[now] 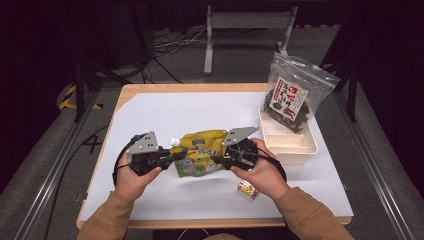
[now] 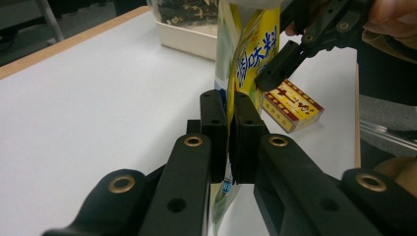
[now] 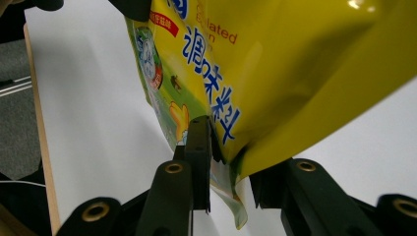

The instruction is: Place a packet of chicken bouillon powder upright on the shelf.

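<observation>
White-covered wooden table (image 1: pixel 165 112) over dark floor, yellow spouted seasoning pouch (image 1: pixel 200 152) mid-table, blue Chinese characters, left gripper (image 1: pixel 175 157) clamped on its edge, right gripper (image 1: pixel 218 161) loosened around its other edge, seaweed bag (image 1: pixel 295 92) in cream tray (image 1: pixel 300 145) far right.

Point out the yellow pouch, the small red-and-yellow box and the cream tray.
yellow pouch (image 1: pixel 200 152), high view, front panel.
small red-and-yellow box (image 2: pixel 293 104), left gripper view, top face.
cream tray (image 1: pixel 295 149), high view, front rim.

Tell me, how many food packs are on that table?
3. A yellow pouch is held between the two tongs in the middle, a clear bag stands in the white tray, and a small box lies by the right hand.
</observation>
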`<move>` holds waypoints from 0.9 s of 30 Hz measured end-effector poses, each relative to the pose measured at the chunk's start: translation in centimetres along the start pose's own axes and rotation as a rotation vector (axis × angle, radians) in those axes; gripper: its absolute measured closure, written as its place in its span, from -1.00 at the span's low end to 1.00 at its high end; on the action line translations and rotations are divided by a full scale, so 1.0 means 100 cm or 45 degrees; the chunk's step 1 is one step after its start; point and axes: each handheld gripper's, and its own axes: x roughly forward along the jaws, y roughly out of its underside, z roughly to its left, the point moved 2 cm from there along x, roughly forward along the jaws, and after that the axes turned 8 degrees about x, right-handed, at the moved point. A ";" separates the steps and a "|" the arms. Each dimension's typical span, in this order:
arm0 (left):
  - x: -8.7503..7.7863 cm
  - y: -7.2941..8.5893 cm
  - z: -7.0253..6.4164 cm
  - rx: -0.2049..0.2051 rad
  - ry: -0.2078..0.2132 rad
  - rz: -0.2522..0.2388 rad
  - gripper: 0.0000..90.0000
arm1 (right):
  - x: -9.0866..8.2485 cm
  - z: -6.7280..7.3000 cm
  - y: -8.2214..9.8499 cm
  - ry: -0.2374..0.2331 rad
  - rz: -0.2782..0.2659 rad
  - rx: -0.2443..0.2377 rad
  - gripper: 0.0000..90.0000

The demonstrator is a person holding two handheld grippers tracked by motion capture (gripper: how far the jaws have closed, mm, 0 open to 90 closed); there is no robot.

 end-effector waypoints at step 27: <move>-0.002 -0.005 0.001 -0.044 -0.065 -0.120 0.32 | -0.038 -0.007 -0.002 0.061 -0.046 0.041 0.93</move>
